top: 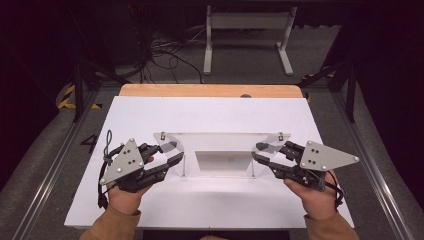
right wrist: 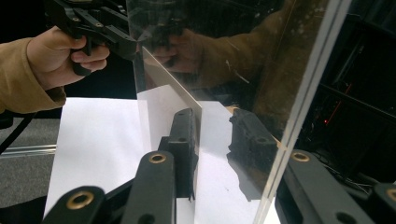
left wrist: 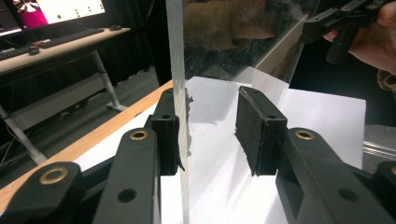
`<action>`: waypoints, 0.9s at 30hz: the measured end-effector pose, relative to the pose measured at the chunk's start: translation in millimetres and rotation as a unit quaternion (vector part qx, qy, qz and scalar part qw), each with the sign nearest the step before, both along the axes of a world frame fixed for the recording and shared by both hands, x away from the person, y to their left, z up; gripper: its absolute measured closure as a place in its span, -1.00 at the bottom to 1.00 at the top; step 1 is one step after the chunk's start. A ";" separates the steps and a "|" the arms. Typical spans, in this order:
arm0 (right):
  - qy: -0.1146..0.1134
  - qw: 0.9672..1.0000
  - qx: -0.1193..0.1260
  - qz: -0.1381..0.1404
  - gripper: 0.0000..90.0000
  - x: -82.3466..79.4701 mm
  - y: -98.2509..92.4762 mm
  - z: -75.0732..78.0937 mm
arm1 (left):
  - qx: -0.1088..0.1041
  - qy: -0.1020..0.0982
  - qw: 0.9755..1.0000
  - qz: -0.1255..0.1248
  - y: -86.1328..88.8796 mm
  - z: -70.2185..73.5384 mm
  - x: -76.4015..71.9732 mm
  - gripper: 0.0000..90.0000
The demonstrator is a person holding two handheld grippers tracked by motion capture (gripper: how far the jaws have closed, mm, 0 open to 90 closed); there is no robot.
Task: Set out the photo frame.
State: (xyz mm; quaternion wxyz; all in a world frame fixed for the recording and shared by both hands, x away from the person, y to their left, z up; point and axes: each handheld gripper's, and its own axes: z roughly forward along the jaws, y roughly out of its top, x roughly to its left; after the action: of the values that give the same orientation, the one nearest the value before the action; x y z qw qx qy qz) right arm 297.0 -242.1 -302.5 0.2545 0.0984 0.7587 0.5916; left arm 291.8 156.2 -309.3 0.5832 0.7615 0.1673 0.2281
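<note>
Clear acrylic stand (top: 220, 150) between both grippers' parted jaws — left gripper (left wrist: 212, 126) apparently one-pad contact, unseen from above.

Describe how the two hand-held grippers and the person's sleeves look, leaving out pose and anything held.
Each hand-held gripper, left and right, is a black linkage with brass-coloured pivot pins, flat black pads and a grey three-cornered plate on top, dotted with small screws. A black cable loops off the left one. The sleeves are tan-brown.
</note>
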 end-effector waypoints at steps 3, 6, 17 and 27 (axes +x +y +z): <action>0.006 1.000 0.006 0.000 0.48 -0.8 -1.0 2.1 | -0.006 0.005 1.000 -0.004 -0.7 0.4 -0.6 0.41; 0.019 1.000 0.017 0.001 0.47 1.7 -2.8 1.6 | -0.004 0.016 1.000 -0.006 -1.9 -0.7 3.3 0.41; 0.015 0.999 0.047 -0.001 0.41 16.6 -9.7 -10.3 | -0.018 -0.010 1.000 0.009 -6.0 -12.4 14.3 0.34; 0.025 0.998 0.043 -0.035 0.19 26.2 -5.0 -21.9 | -0.047 0.047 0.998 0.006 4.1 -32.8 35.9 0.11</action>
State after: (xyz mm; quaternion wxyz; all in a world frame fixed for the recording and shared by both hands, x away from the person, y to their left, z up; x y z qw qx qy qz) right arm 323.1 -247.1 -324.4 0.2516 0.1499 0.7348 0.6118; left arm 327.7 160.3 -342.1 0.6082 0.7423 0.2094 0.1876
